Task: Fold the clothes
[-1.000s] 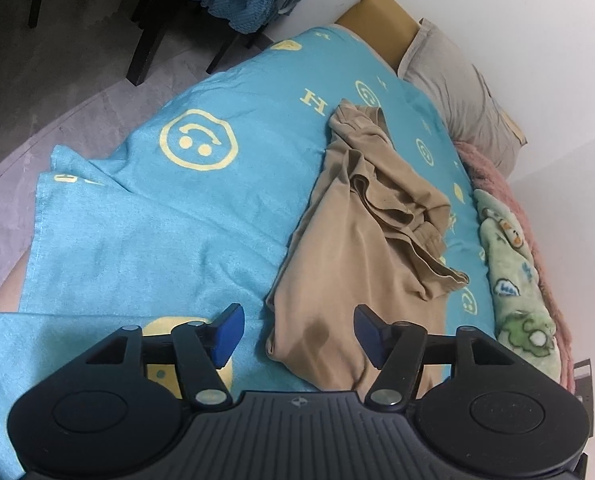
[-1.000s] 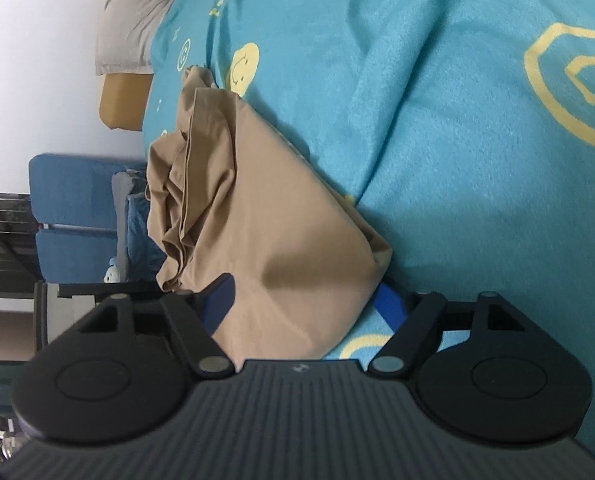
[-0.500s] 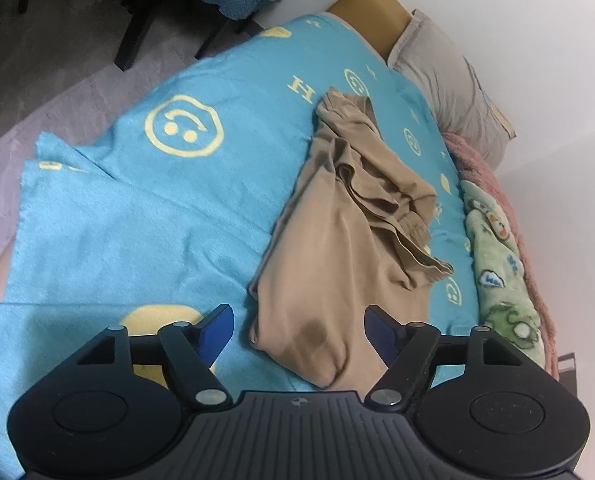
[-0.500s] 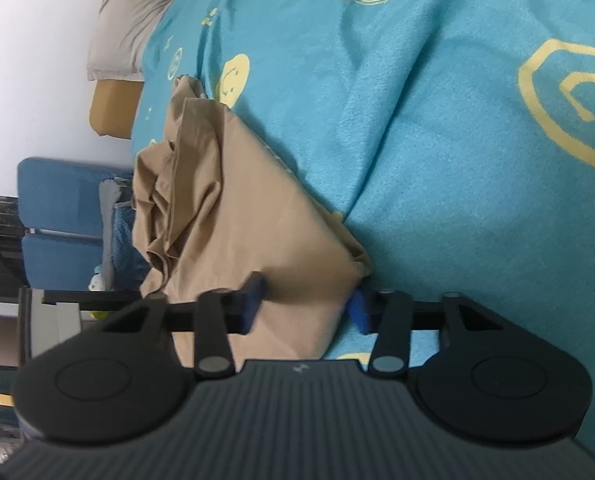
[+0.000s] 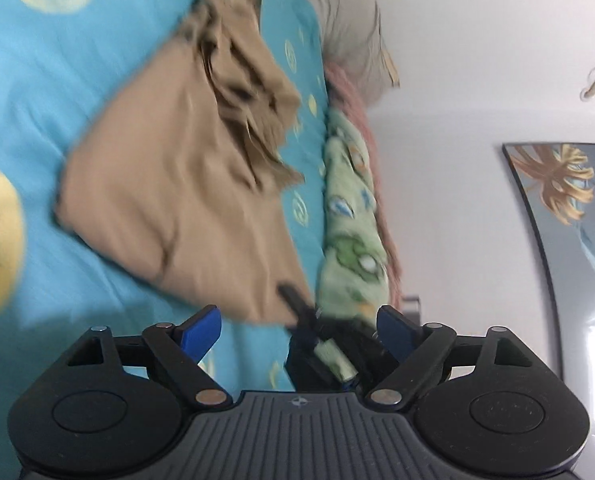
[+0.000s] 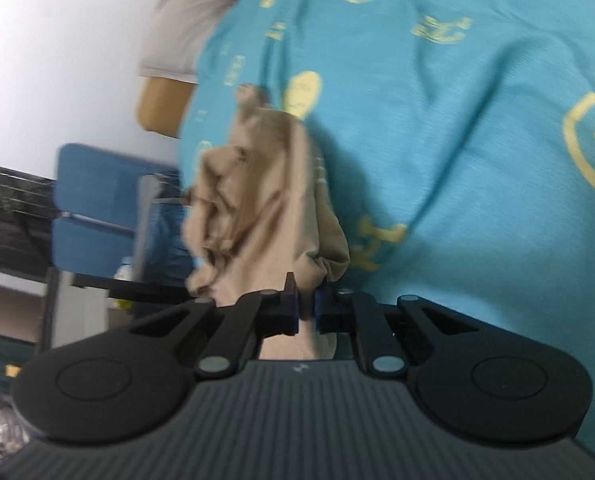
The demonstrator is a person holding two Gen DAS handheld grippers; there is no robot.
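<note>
A tan garment lies crumpled on the blue bedspread. My left gripper is open and hovers just short of the garment's near edge. The other gripper's black body shows between its fingers, at the garment's near corner. In the right wrist view my right gripper is shut on the near corner of the tan garment, with cloth bunched between its blue pads. Both views are blurred by motion.
A grey pillow and a green patterned blanket lie along the white wall. A mirror or picture leans at the right. Blue chairs stand beyond the bed edge in the right wrist view.
My right gripper closed on the garment's near corner; it was open a second ago. My left gripper swung right toward the wall and stayed open.
</note>
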